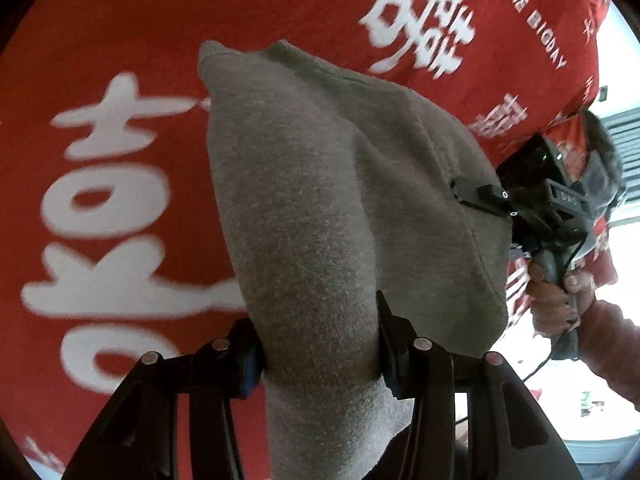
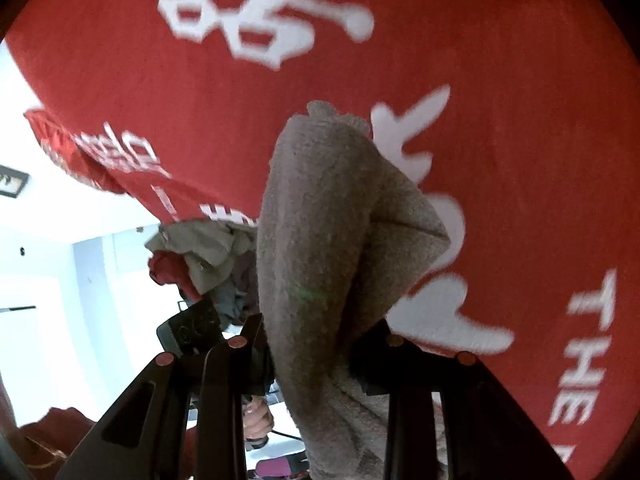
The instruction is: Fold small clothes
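A red cloth (image 1: 280, 8) printed with big white characters and the words "THE BIGDAY" fills the background in both views, spread over the worktop, with bright white room beyond its edge. Up above it hangs the grey garment (image 1: 320, 200), a soft fleecy piece, stretched between the two tools. The left gripper (image 1: 320, 360) has its fingers (image 1: 248, 364) clamped on one bunched end of the grey fabric, which runs up and away from the camera. Off to the right in that same view, the right gripper (image 1: 486, 198) pinches the far edge of the garment, and the person's right hand (image 1: 560, 292) wraps its handle. From the right wrist view, the right gripper (image 2: 316, 354) is closed on a thick gathered fold of the same garment. Near the cloth's edge sits a heap of crumpled clothes (image 2: 200, 256), beige and red among them; whether any container holds them can't be told.
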Action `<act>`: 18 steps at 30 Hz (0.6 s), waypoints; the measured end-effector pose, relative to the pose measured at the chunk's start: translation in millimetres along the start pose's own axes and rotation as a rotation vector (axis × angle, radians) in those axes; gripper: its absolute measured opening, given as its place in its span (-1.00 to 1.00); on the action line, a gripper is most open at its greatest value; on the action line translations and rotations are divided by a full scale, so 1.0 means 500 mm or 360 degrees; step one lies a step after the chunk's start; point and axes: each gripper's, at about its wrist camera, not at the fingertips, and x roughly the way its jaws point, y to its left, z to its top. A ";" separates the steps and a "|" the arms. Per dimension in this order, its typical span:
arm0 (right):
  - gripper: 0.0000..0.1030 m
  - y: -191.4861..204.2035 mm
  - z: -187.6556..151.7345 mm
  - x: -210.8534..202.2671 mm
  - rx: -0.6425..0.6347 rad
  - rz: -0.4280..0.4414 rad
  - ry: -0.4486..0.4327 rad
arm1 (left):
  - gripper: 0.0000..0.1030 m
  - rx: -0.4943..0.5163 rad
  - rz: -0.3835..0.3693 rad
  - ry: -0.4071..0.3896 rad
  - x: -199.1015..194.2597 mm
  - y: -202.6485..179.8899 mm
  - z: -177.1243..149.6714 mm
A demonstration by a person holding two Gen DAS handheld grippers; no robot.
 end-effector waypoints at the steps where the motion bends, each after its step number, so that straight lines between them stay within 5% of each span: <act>1: -0.36 -0.001 -0.014 0.016 -0.0015 -0.0031 0.0016 | -0.07 -0.0011 0.0031 0.0022 0.008 0.011 -0.012; 4: -0.36 -0.029 -0.042 0.069 -0.0036 -0.0176 0.0072 | -0.03 -0.0043 0.0174 0.0086 0.033 0.053 -0.047; 7: -0.26 -0.045 -0.051 0.116 -0.0129 -0.0500 0.0070 | 0.12 -0.0108 0.0204 0.0054 0.032 0.074 -0.059; 10: 0.19 -0.034 -0.054 0.100 -0.0168 -0.0761 -0.0011 | 0.33 -0.0082 0.0330 -0.0004 0.017 0.037 -0.047; 12: 0.24 -0.012 -0.064 0.081 -0.0205 -0.0970 -0.0070 | 0.34 -0.0065 0.0427 -0.0035 0.003 0.010 -0.038; 14: 0.24 0.022 -0.080 0.065 -0.0223 -0.1128 -0.0114 | 0.75 -0.0058 0.0511 -0.0036 -0.009 0.002 -0.042; 18: 0.34 0.070 -0.138 0.041 -0.0228 -0.1302 -0.0154 | 0.80 -0.0064 0.0610 -0.0039 -0.060 0.015 -0.070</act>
